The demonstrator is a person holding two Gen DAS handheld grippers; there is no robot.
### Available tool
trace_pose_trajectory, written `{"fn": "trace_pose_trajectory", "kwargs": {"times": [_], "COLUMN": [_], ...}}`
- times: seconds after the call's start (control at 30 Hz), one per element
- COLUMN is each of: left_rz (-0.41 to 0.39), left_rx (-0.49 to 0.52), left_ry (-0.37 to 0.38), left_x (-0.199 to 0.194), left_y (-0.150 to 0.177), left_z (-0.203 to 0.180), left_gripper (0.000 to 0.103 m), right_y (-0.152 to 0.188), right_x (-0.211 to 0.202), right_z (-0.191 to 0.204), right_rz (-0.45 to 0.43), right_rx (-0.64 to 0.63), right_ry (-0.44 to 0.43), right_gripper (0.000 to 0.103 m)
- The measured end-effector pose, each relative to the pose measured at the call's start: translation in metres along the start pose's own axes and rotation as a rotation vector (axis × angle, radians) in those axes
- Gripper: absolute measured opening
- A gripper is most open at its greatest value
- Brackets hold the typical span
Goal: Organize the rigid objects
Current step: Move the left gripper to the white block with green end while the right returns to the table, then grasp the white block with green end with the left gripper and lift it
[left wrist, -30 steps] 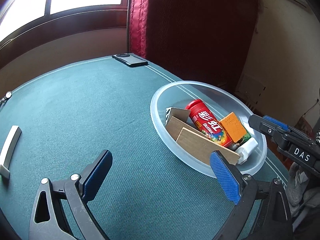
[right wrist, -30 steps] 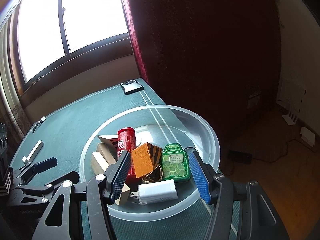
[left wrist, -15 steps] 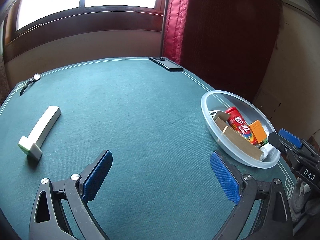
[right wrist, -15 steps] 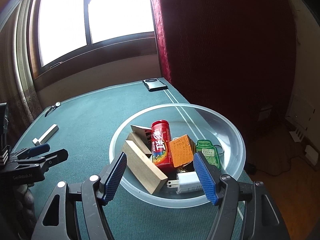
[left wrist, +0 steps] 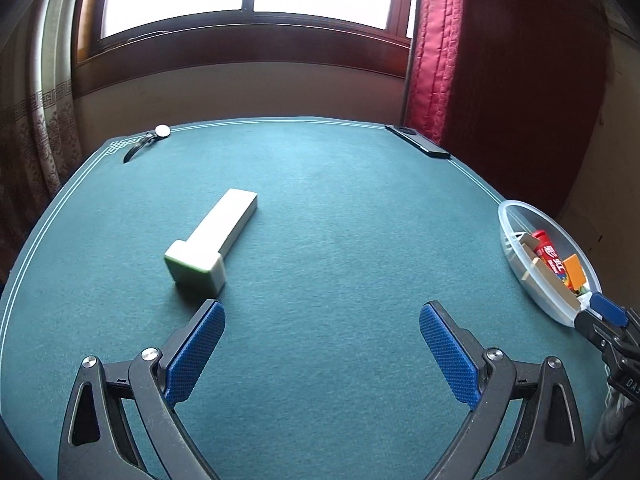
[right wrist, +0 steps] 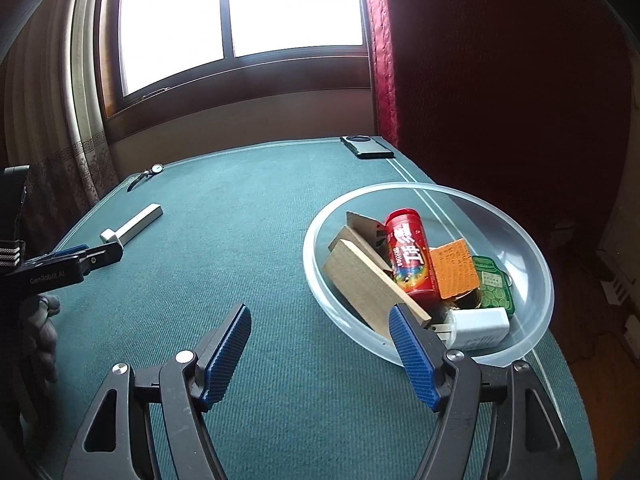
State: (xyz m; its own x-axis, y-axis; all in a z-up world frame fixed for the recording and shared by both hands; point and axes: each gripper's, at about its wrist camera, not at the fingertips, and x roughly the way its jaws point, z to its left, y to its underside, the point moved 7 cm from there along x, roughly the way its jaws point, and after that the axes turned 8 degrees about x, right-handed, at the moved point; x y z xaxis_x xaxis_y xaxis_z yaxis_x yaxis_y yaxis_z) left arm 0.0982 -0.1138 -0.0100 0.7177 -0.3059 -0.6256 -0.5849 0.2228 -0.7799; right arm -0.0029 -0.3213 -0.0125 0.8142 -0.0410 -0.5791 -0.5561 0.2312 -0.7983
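Our left tool (left wrist: 322, 350) gapes empty near the white block (left wrist: 212, 240) on the counter (left wrist: 340, 208). Our right tool (right wrist: 320, 348) gapes empty beside the filled bowl (right wrist: 516, 236).

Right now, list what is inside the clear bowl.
The clear bowl holds wooden blocks, a red Skittles tube, an orange block, a green tag and a white charger. Anything beneath them is hidden.

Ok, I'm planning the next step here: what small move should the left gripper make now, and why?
Probably ease the left gripper forward and leftward until it straddles the white block. That block lies alone on the green table, just ahead of the open gripper's left finger, while the other items already sit in the clear bowl. The right gripper is open and empty.
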Motion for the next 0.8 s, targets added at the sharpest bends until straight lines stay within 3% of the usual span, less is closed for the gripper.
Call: {"fn": "trace_pose_trajectory", "kwargs": {"times": [0.5,0.8], "left_rz": [0.034,0.1], "left_rx": [-0.097,-0.123], "left_ry": [-0.087,-0.028], "left_x": [0.013,0.039], "left_y": [0.003,0.0], "left_z": [0.076,0.087], "left_gripper": [0.096,0.057], "right_y": [0.014,0.015], "right_x": [0.009,0.013], "right_z": [0.02,0.023], "right_rz": [0.055,0.067], "right_rx": [-0.03,-0.029], "right_ry": [-0.037,-0.039], "right_gripper": [0.075,0.075]}}
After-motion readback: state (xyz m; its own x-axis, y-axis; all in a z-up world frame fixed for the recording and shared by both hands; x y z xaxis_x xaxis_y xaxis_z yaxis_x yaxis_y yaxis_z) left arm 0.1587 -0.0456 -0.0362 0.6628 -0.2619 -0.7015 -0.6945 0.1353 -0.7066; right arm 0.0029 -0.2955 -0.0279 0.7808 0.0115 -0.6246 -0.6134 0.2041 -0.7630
